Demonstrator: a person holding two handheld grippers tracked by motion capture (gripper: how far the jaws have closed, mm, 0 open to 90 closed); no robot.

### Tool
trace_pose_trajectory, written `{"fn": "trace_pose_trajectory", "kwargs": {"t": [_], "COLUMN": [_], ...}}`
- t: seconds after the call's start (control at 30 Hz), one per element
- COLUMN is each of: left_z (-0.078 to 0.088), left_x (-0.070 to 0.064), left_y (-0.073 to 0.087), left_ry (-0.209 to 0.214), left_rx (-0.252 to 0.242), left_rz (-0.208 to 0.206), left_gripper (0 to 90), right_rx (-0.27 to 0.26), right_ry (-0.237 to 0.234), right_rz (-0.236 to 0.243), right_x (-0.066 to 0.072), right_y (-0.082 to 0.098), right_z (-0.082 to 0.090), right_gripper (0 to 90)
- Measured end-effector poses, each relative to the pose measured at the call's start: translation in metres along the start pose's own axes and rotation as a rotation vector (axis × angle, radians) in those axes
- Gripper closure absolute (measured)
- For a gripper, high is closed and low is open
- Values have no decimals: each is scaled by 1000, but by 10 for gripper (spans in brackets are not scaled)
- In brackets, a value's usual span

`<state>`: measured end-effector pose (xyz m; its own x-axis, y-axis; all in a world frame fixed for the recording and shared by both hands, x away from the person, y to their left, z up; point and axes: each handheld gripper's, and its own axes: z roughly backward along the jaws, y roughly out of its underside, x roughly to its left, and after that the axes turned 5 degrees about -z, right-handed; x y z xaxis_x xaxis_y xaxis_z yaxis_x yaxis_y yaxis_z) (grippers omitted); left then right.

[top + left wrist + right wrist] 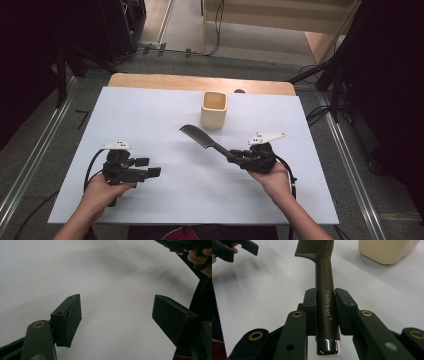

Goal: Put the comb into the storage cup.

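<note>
White sheeting covers the desk [165,107] in front of me, with a strip of bare light wood showing along its far edge; beyond that lies grey floor with cables, and dark stands rise on both sides.

My right gripper [234,156] sits toward the near right part of the desk, over the white cover. Its two black jaws are pressed tight on the round handle of a dark brown plastic comb [202,139]. In the right gripper view the comb [325,290] runs straight away from me between the pads, with white lettering along the handle and a shiny silver cap at its near end, which sticks out behind the jaws. The fine teeth are at the far end. From the high view the comb slants up and away toward the middle of the desk, its toothed end pointing at the far left and lifted clear of the cover, casting a soft shadow below.

A cream-coloured square-sided cup [214,109] stands upright near the far edge, about midway along it, just beyond the comb's toothed end and apart from it. The same cup [387,250] shows at the upper right of the right gripper view.

My left gripper [151,167] rests low near the near left corner, jaws spread wide with nothing but white cover between them [117,315].
</note>
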<state>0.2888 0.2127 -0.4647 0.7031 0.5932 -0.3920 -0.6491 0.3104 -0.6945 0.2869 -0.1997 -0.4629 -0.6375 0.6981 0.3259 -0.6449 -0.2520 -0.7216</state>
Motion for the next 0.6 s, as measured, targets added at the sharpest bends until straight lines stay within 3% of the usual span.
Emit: {"fn": "trace_pose_trajectory", "kwargs": {"t": [0.2,0.33,0.43,0.6], "left_z": [1,0,-1,-3], "left_x": [-5,-5,-6,-6], "left_y": [-6,-10,-14,-21], "left_ry": [-30,-11,-19,-43], "left_rx": [-32,-53,-54,-64], "left_rz": [17,52,57,78], "left_gripper": [242,253,253,265], "right_rx": [-14,-28,-40,-58], "right_ry": [31,36,40,69], "right_rz": [-1,7,30,23], "right_x": [9,18,26,35], "right_y": [-8,-15,-18,-23], "right_z": [-11,-17,-22,-30], "right_gripper": [703,703,704,703]}}
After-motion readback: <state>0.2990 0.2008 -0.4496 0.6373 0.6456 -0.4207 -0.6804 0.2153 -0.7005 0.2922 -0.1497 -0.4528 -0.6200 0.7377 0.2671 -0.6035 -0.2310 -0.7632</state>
